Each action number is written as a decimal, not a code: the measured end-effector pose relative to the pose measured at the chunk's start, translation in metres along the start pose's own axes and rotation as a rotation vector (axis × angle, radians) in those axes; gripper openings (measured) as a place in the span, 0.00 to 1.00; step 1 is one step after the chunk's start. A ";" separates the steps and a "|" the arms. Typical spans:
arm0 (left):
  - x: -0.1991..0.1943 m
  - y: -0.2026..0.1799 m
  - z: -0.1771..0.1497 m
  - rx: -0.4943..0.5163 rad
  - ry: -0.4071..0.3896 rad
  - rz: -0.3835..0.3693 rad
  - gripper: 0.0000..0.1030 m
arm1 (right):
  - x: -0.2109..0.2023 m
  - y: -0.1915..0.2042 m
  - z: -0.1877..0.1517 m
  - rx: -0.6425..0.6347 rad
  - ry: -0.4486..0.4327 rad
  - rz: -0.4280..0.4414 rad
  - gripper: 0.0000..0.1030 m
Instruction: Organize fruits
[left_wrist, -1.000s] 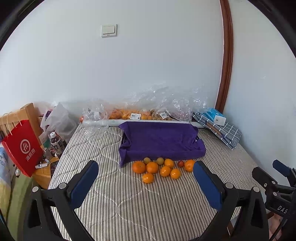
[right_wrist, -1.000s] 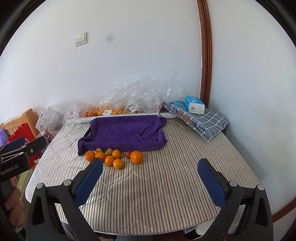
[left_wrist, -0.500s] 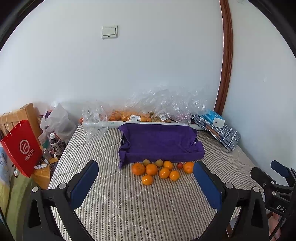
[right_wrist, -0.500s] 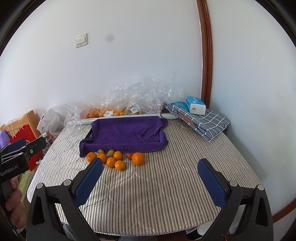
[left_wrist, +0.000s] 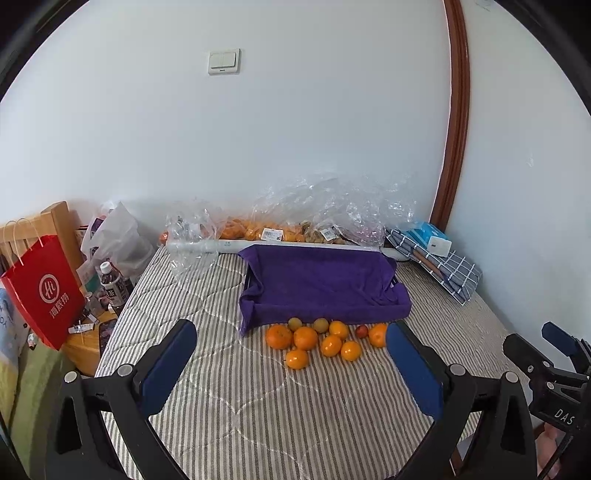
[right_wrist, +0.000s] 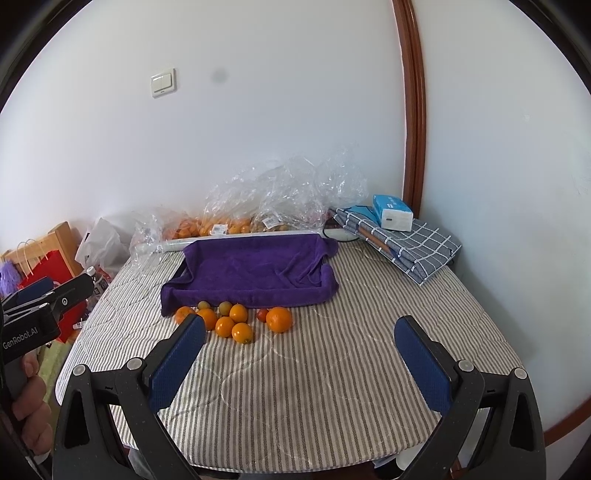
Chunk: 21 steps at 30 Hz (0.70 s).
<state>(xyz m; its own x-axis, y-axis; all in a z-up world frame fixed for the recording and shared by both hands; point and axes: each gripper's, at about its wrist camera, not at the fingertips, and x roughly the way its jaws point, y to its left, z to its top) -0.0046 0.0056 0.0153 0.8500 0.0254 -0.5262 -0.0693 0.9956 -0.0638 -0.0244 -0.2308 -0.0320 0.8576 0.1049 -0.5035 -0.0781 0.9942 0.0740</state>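
Note:
Several oranges (left_wrist: 305, 338) (right_wrist: 279, 319), two small greenish fruits (left_wrist: 320, 325) (right_wrist: 225, 307) and one small red fruit (left_wrist: 362, 331) (right_wrist: 262, 314) lie in a cluster on the striped tablecloth, just in front of a tray draped with a purple towel (left_wrist: 321, 284) (right_wrist: 251, 273). My left gripper (left_wrist: 290, 354) is open and empty, held above the table short of the fruit. My right gripper (right_wrist: 299, 350) is open and empty, to the right of the cluster. Each gripper shows at the edge of the other's view.
Clear plastic bags with more oranges (left_wrist: 258, 232) (right_wrist: 207, 229) lie along the wall behind the tray. A folded checked cloth with a blue tissue pack (right_wrist: 391, 212) sits at the back right. A red paper bag (left_wrist: 44, 291) and a bottle (left_wrist: 112, 282) stand left of the table.
Both grippers have pulled back and risen slightly, so the fruit and tray sit a little lower and farther in view. Both stay open and empty.

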 end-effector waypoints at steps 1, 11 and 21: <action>-0.001 0.000 0.000 0.000 -0.002 0.000 1.00 | 0.000 0.000 0.000 0.001 0.002 -0.001 0.98; -0.001 0.003 -0.001 -0.008 -0.004 -0.005 1.00 | 0.001 0.002 -0.003 0.006 0.005 -0.002 0.98; 0.001 0.005 -0.003 -0.010 -0.004 -0.003 1.00 | 0.005 0.001 -0.006 0.019 0.014 0.012 0.98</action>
<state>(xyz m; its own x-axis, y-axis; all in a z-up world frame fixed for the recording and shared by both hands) -0.0059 0.0099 0.0120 0.8524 0.0227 -0.5223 -0.0718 0.9947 -0.0740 -0.0227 -0.2295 -0.0397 0.8493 0.1177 -0.5147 -0.0789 0.9922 0.0967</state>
